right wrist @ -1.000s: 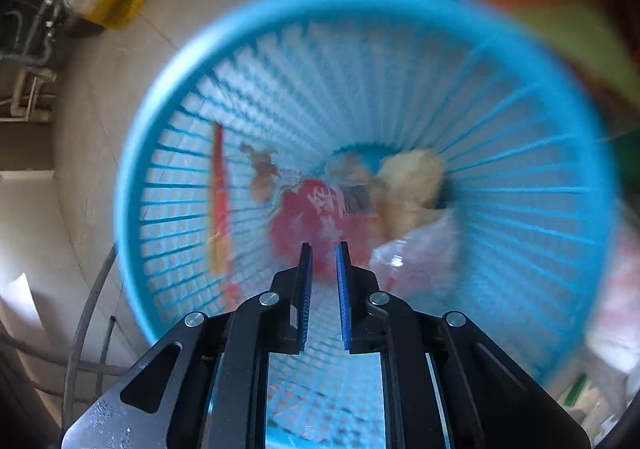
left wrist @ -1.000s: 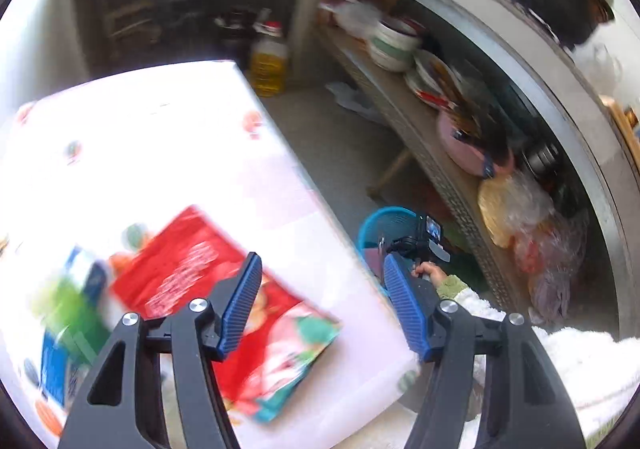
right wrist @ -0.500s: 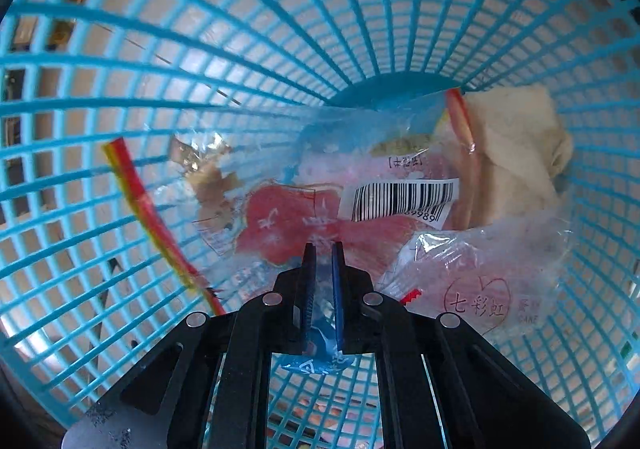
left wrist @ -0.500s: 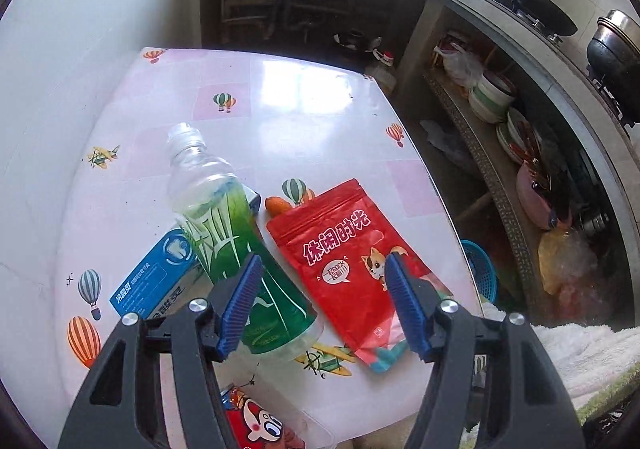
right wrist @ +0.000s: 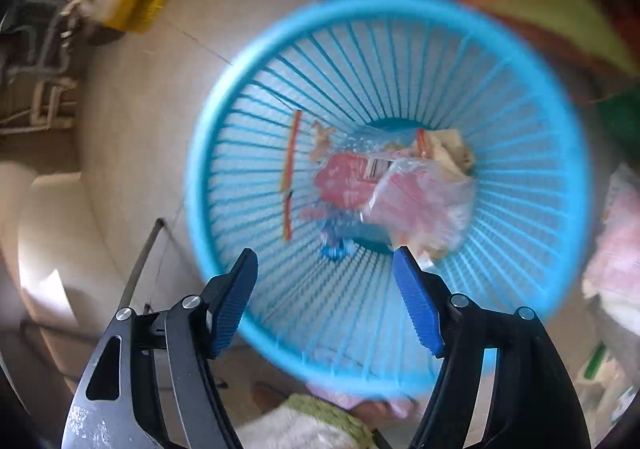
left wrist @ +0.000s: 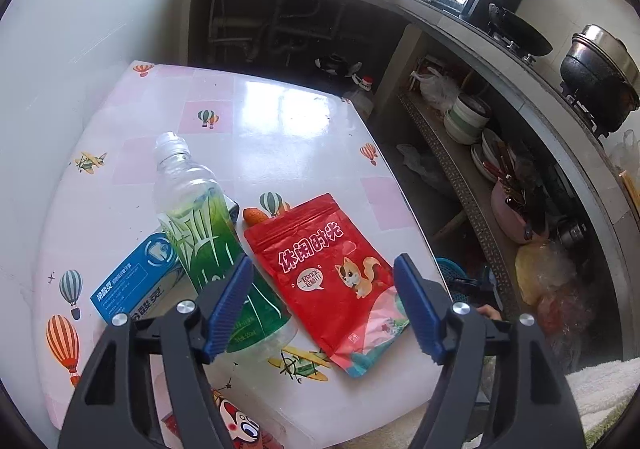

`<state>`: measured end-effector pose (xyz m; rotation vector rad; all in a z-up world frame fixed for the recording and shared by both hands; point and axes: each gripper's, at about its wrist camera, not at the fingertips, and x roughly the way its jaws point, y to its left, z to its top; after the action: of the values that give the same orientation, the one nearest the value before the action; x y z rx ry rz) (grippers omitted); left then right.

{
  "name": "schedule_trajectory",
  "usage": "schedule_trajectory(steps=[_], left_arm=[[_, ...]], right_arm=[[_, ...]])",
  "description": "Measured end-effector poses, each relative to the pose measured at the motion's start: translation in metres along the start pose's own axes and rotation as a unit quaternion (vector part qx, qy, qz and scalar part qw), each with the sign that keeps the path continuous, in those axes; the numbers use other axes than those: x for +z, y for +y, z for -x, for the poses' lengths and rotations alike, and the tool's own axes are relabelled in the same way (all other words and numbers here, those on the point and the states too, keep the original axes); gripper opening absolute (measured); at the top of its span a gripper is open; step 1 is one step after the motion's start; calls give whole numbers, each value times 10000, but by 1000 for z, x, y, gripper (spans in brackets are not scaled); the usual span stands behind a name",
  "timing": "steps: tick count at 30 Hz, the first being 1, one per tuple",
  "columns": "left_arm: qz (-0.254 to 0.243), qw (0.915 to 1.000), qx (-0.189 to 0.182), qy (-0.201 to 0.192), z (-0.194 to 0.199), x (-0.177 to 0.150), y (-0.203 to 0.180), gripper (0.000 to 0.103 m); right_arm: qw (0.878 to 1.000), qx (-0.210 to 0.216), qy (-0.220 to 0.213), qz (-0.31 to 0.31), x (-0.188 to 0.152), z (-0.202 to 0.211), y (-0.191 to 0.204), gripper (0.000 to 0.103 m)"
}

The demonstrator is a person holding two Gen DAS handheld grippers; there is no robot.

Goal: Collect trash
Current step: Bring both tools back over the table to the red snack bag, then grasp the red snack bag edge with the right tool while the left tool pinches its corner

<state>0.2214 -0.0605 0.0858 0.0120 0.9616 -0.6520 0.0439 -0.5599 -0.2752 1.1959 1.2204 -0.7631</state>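
1. We find the remaining trash on the table (left wrist: 280, 137): a red snack pouch (left wrist: 332, 281) lying flat near the near right edge, and a plastic bottle (left wrist: 208, 233) on its side just left of it, partly overlapping a blue carton (left wrist: 132, 281). A small orange scrap (left wrist: 255, 215) sits at the pouch's far corner.
2. We hold the left gripper (left wrist: 324, 305) above the near edge of the table, jaws spread wide and empty, one finger over the bottle and the other over the pouch's right edge. We judge this spacing suits a flat grasp on the pouch.
3. We hold the right gripper (right wrist: 326, 301) over the blue basket (right wrist: 224, 137) on the floor, jaws wide and holding nothing.
4. Wrappers (right wrist: 384, 189) lie on the basket bottom; the view is blurred, so we cannot name them individually.
5. The basket stands low and to the right of the table, between it and the shelf (left wrist: 460, 177), which keeps each drop short.
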Motion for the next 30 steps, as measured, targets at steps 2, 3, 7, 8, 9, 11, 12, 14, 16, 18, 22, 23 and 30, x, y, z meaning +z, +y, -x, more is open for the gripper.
schedule_trajectory(steps=[2,3,7,8,9,11,12,14,16,18,22,23,30], left_arm=[[-20,9999,-63,-80,4,-7,-4,75],[-34,9999,-84,-102,5,-10,-7,75],[-239,9994,-162,-185,9,-24,-22,77],[-302,9992,-184,-201,9,-27,-26,77],[-370,9989,-211,-213,10,-31,-31,77],[-523,9980,-239,-259,11,-38,-41,77],[-592,9976,-235,-285,11,-42,-47,78],[-745,9966,-207,-285,10,-52,-59,79],[-926,9951,-204,-273,6,-64,-71,79],[-1065,9939,-120,-260,-1,-77,-81,79],[-1227,9917,115,-378,-13,-95,-91,79],[-1231,9913,189,-435,-17,-98,-92,79],[-1330,9881,604,-484,-47,-105,-94,63]], right_arm=[[9995,143,-244,131,-24,32,1,70],[9990,201,-349,209,-34,48,4,70],[9932,391,-835,716,-69,111,25,70],[9909,468,-932,848,-78,126,30,70],[9878,588,-1034,1002,-88,143,35,70],[9806,860,-1228,1267,-102,170,46,70],[9752,1031,-1346,1426,-110,188,53,70],[9647,1373,-1507,1667,-120,208,62,72],[9515,1812,-1570,1927,-133,231,78,75],[9408,2179,-1450,2154,-142,243,95,76],[9191,2748,-990,2643,-156,243,139,78],[9148,2846,-858,2735,-158,238,149,78],[9081,3029,-115,2888,-165,202,208,78]])
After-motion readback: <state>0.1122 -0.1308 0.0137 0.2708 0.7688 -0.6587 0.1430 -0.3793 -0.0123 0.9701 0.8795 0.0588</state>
